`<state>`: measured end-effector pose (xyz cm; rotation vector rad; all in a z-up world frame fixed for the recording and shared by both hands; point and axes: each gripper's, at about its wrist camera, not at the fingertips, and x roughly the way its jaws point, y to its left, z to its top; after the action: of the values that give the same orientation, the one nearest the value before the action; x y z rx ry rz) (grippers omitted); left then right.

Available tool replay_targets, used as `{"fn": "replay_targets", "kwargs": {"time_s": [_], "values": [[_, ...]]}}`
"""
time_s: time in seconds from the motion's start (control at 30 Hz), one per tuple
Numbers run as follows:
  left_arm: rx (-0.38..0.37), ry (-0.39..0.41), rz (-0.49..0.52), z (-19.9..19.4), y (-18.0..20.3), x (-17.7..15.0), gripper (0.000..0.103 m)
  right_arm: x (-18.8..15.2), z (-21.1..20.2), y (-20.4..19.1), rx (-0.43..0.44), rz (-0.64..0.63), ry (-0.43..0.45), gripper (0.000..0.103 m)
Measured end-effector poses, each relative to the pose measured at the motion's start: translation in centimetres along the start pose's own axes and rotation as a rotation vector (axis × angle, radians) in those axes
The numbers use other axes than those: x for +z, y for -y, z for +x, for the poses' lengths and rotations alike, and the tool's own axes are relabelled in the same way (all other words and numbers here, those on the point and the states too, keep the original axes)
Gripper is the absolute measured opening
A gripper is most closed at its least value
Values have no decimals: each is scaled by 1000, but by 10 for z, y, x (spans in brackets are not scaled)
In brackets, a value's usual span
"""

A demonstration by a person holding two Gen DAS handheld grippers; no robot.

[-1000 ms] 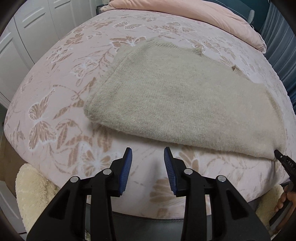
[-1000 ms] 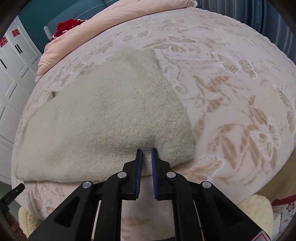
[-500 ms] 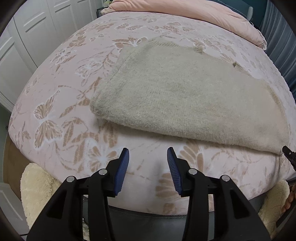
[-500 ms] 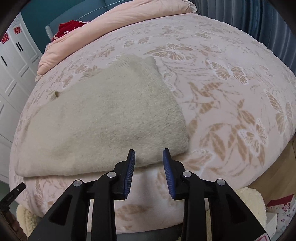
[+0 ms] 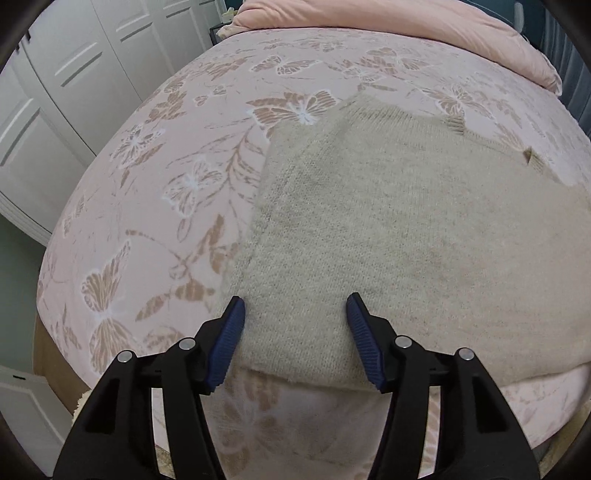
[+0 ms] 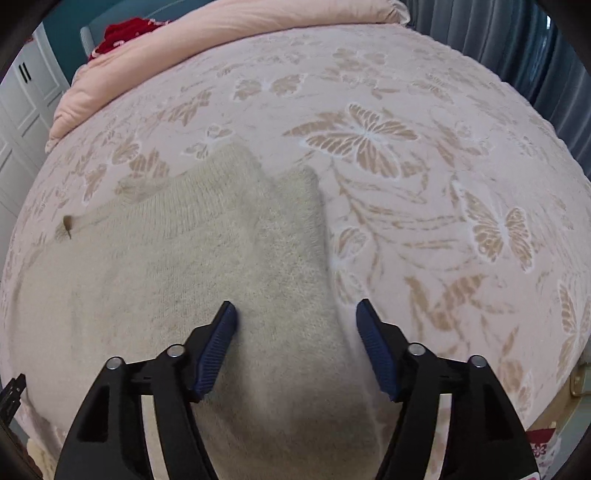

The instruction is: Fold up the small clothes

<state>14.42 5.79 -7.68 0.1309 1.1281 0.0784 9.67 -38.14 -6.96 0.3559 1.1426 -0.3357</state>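
A beige knitted sweater [image 5: 406, 229] lies flat on the bed, folded into a broad slab, and shows again in the right wrist view [image 6: 166, 288]. My left gripper [image 5: 295, 305] points down over its near left corner. Its jaws are opening, the knit lies between the blue pads [image 5: 225, 343], and they do not press on it. My right gripper [image 6: 296, 309] hangs over the near right corner. Its jaws stand wide and are closing, with the sweater's right edge between the pads [image 6: 376, 354], which do not pinch it.
The pink bedcover with butterfly print [image 5: 166, 184] spreads around the sweater and drops off at the near edge. A pink duvet [image 5: 369, 22] lies at the far end. White wardrobe doors [image 5: 74, 74] stand left, a grey curtain [image 6: 498, 48] right, and a red cloth [image 6: 122, 33] far back.
Both grippers have moved forward from in front of the bed's edge to over the sweater's near corners. Both pairs of jaws stand wider apart than before.
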Motion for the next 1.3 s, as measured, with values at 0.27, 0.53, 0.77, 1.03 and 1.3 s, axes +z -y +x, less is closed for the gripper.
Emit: {"fn": "replay_targets", "kwargs": {"time_s": [0.27, 0.53, 0.77, 1.03, 1.3], "values": [[26, 2, 42, 5, 6, -1, 56, 8, 7, 32, -22, 84, 14, 12], [12, 9, 32, 5, 6, -1, 57, -8, -60, 0, -22, 41, 193, 36], [-190, -7, -189, -18, -23, -10, 64, -54, -75, -125, 270, -197, 126, 10], [-347, -91, -474, -1, -76, -37, 70, -63, -38, -221, 304, -280, 25, 8], [-442, -118, -605, 24, -87, -27, 73, -68, -2, -245, 226, -325, -56, 10]]}}
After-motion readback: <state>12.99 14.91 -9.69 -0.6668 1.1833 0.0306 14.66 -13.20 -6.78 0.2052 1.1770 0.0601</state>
